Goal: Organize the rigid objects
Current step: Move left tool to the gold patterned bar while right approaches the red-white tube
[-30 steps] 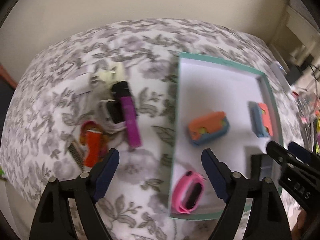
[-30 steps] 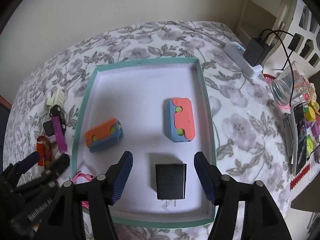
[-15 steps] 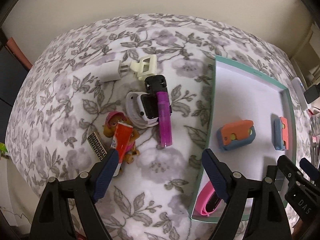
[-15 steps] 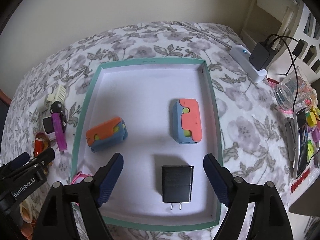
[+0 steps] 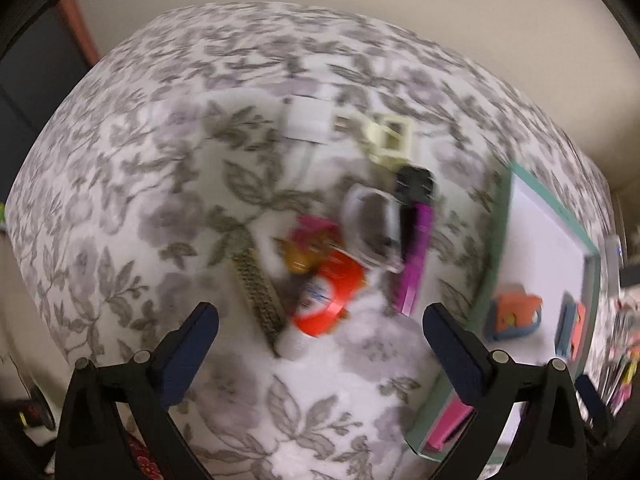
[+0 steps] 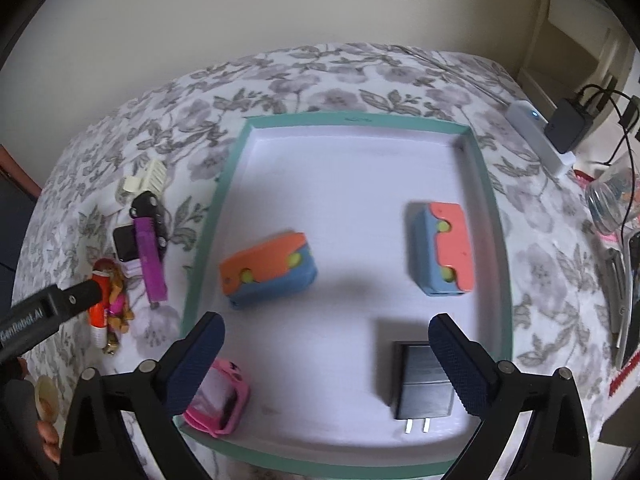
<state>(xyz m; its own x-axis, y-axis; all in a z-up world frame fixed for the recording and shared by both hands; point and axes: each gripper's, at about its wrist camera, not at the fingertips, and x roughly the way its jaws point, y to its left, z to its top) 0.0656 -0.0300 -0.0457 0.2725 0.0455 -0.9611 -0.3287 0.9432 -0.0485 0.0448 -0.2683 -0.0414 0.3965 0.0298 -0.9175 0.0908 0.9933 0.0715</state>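
Covering table, floral cloth (image 6: pixel 360 80), teal tray (image 6: pixel 352 120), beige wall (image 6: pixel 280 0)

The left gripper (image 5: pixel 320 332), a black frame with dark blue textured pads, points steeply down, its jaws having just spread wide with nothing pinched between them. The right gripper (image 6: pixel 326 338), built the same, also tilts downward, its jaws just opened wide and empty, the left one's black finger showing off its left pad.
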